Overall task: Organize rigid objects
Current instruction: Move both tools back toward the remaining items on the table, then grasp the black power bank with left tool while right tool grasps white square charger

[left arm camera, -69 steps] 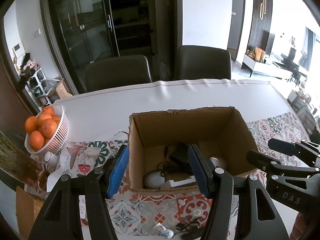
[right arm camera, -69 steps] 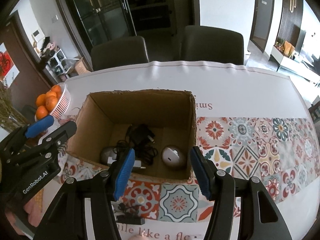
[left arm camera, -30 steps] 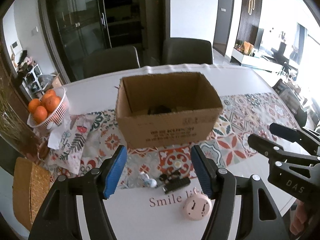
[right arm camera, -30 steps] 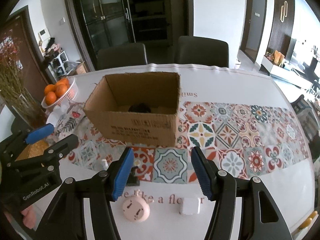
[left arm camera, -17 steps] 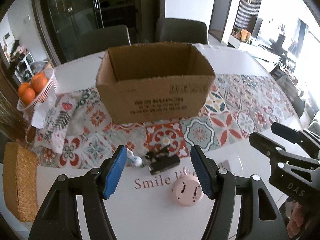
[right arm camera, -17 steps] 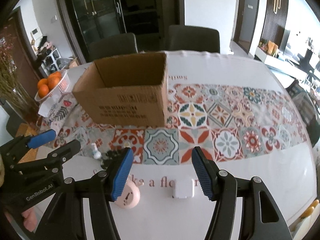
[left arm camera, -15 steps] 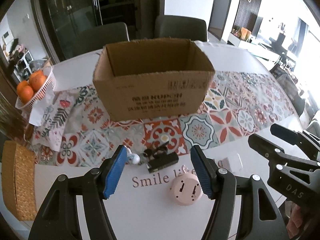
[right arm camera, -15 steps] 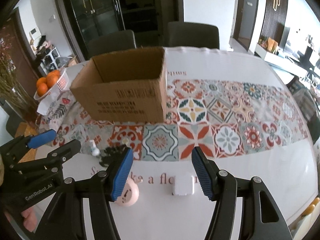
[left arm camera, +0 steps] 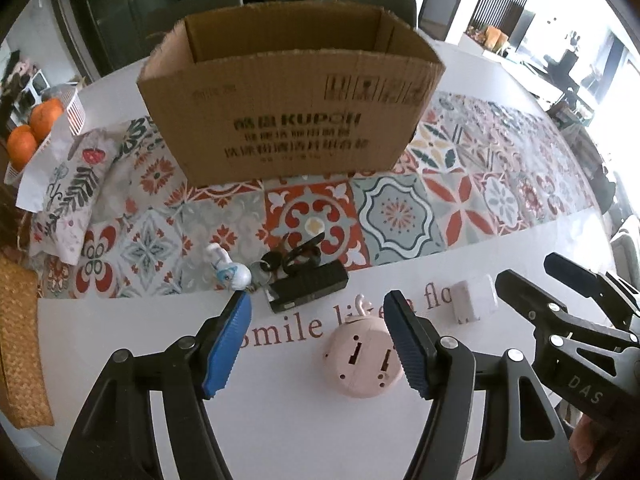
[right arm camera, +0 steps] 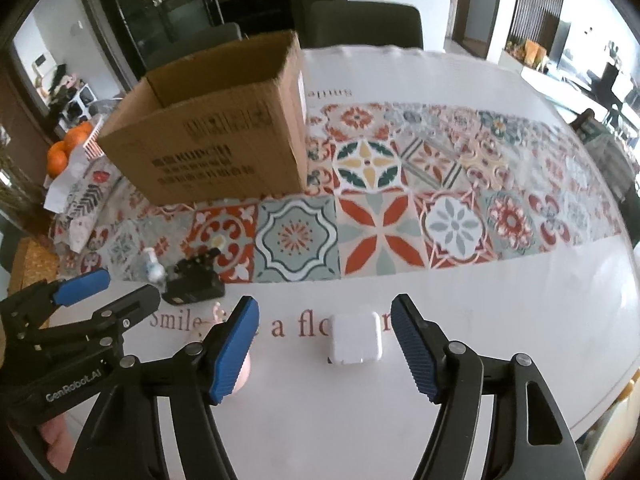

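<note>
An open cardboard box point(left arm camera: 288, 120) stands on the patterned runner; it also shows in the right wrist view point(right arm camera: 216, 148). In front of it lie a black ridged device with keys point(left arm camera: 306, 290), a small white-blue figure point(left arm camera: 230, 270), a round pink device point(left arm camera: 362, 362) and a white square adapter point(right arm camera: 355, 338), the adapter also in the left wrist view point(left arm camera: 474, 298). My left gripper point(left arm camera: 318, 340) is open, low over the table just before the pink device. My right gripper point(right arm camera: 324, 344) is open, with the white adapter between its fingers' line.
A white basket of oranges point(left arm camera: 32, 128) stands at the far left beside a floral cloth point(left arm camera: 68, 196). A woven mat point(left arm camera: 20, 344) lies at the left table edge. Dark chairs point(right arm camera: 366, 24) stand behind the table. The table's near-right edge point(right arm camera: 600, 400) curves close.
Both grippers have pulled back from above the box and dropped low toward the near table edge. The loose objects now lie close in front of the fingers. Both stay open.
</note>
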